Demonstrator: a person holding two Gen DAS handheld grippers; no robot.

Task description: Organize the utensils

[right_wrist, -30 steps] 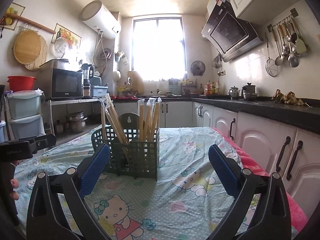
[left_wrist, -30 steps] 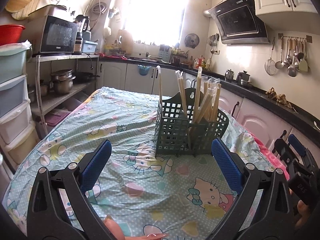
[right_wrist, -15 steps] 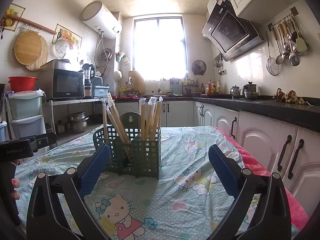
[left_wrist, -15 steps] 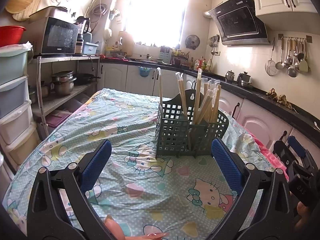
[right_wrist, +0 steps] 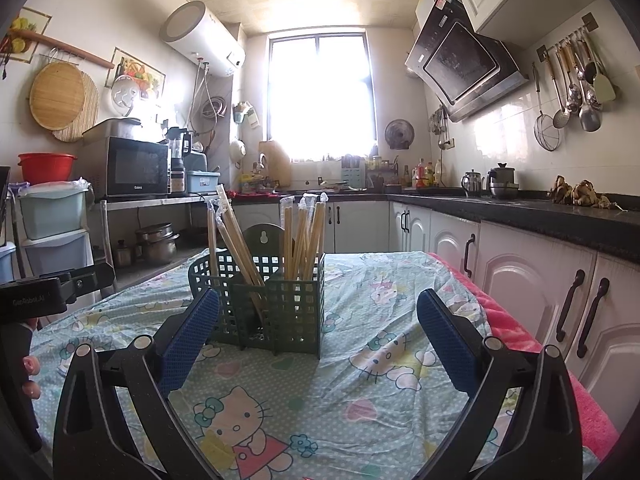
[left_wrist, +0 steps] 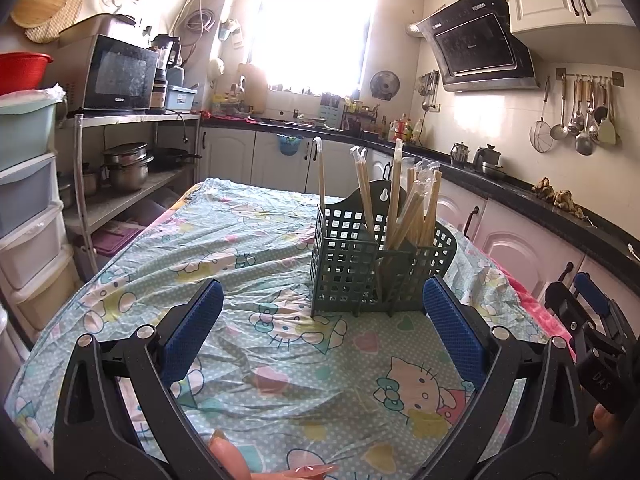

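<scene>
Both tongs, the left tongs (left_wrist: 320,320) and the right tongs (right_wrist: 318,324), gape wide and hold nothing, and over the last second they have barely shifted, edging only slightly nearer the green basket (left_wrist: 380,264). The basket stands on the worktop (left_wrist: 248,248) just beyond the fingertips, its wrapped chopsticks (right_wrist: 304,232) upright inside. With nothing loose near the basket, the sorting looks finished.
</scene>
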